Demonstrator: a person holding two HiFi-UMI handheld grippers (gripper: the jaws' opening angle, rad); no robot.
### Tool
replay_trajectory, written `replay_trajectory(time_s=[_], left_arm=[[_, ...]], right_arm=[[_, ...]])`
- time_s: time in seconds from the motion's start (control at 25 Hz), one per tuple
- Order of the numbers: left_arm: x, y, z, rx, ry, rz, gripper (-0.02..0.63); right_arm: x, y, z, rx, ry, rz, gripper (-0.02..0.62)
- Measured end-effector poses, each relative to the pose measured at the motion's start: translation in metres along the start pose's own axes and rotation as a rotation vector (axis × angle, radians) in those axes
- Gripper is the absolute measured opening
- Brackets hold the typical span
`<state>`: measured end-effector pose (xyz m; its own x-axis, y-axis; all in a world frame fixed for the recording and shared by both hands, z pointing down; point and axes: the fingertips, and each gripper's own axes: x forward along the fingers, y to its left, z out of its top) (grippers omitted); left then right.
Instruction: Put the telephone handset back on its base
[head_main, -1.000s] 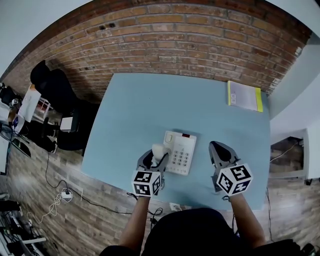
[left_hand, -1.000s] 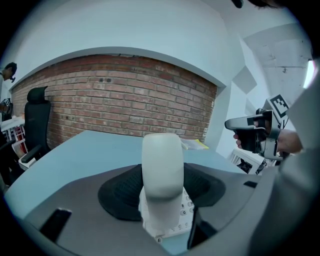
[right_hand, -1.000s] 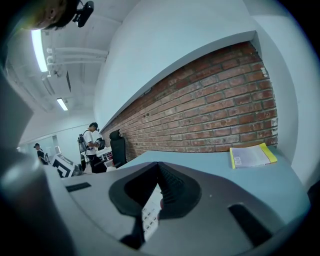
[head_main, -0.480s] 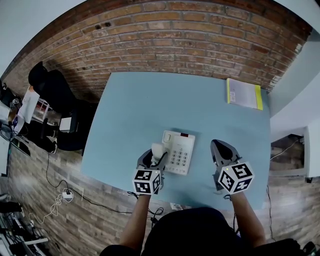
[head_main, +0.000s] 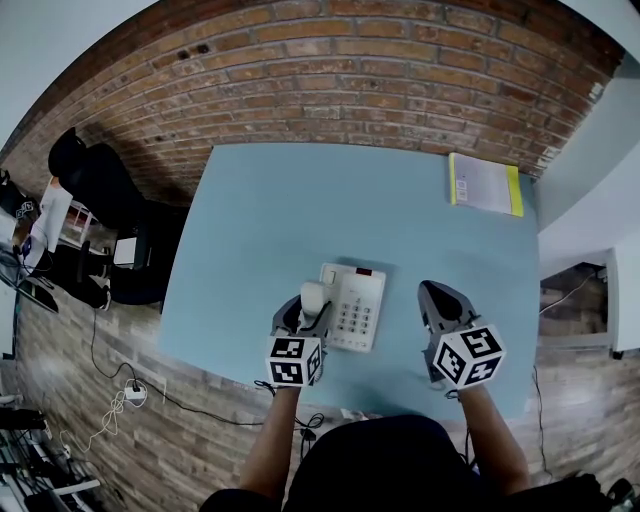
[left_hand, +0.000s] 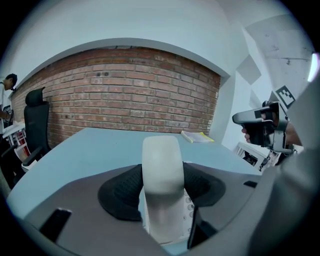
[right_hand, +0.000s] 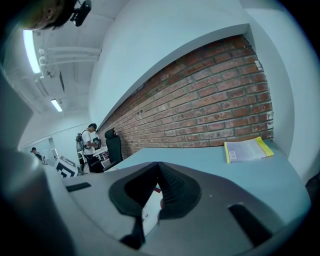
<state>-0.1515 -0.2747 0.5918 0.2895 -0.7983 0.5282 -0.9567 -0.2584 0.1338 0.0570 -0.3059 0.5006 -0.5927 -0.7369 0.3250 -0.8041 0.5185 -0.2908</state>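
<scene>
The white telephone handset (head_main: 313, 296) stands upright between the jaws of my left gripper (head_main: 309, 304), which is shut on it. It is held just above the left side of the white telephone base (head_main: 353, 309), whose keypad faces up. In the left gripper view the handset (left_hand: 161, 170) fills the gap between the pads, and keys of the base (left_hand: 190, 206) show beside it. My right gripper (head_main: 441, 294) hovers to the right of the base, jaws together and holding nothing. A strip of the base (right_hand: 149, 209) shows below its pads.
The base sits near the front of a light blue table (head_main: 280, 210). A yellow-edged book (head_main: 484, 185) lies at the far right corner. A brick wall runs behind. A black office chair (head_main: 100, 175) stands left of the table, and a person (right_hand: 90, 139) stands further off.
The left gripper keeps the handset beside the base's left side, shifted only slightly. The right gripper has hardly moved.
</scene>
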Motion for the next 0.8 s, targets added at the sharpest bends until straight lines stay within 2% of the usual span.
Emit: replay_trajectory(time_s=[0.8], left_arm=[[0.046, -0.003, -0.008, 0.031, 0.081, -0.012, 0.253]], right_arm=[[0.006, -0.024, -0.016, 0.049, 0.036, -0.052, 0.012]])
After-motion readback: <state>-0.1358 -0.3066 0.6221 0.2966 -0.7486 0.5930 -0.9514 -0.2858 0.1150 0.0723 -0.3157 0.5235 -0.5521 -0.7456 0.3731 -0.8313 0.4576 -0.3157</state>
